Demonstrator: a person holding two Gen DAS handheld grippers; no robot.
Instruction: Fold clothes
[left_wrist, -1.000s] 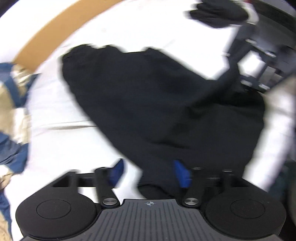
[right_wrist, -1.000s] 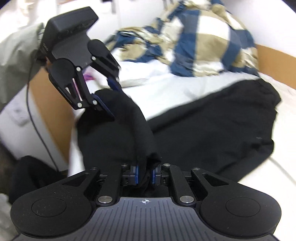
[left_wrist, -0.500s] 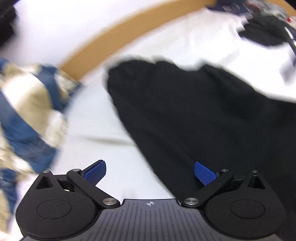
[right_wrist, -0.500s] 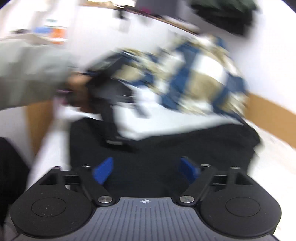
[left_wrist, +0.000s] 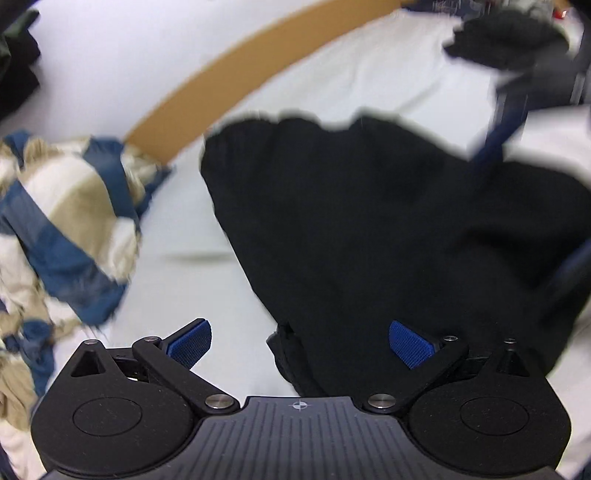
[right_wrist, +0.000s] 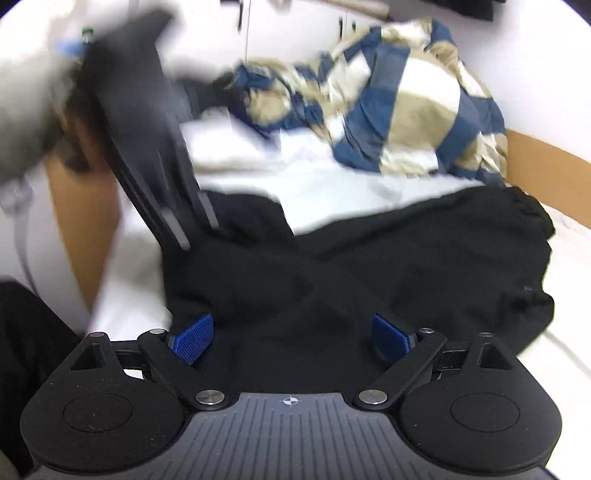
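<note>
A black garment lies spread on the white bed sheet; it also shows in the right wrist view. My left gripper is open and empty, its blue pads wide apart just above the garment's near edge. My right gripper is open and empty over the garment's other end. The left gripper shows blurred in the right wrist view. The right gripper shows blurred in the left wrist view.
A blue, tan and white checked blanket is bunched on the bed; it also shows in the right wrist view. A brown bed frame runs along the white wall. Another dark cloth pile lies at the far corner.
Both grippers have opened and let go of the black garment, which now lies flat on the bed. Both have pulled back from it.
</note>
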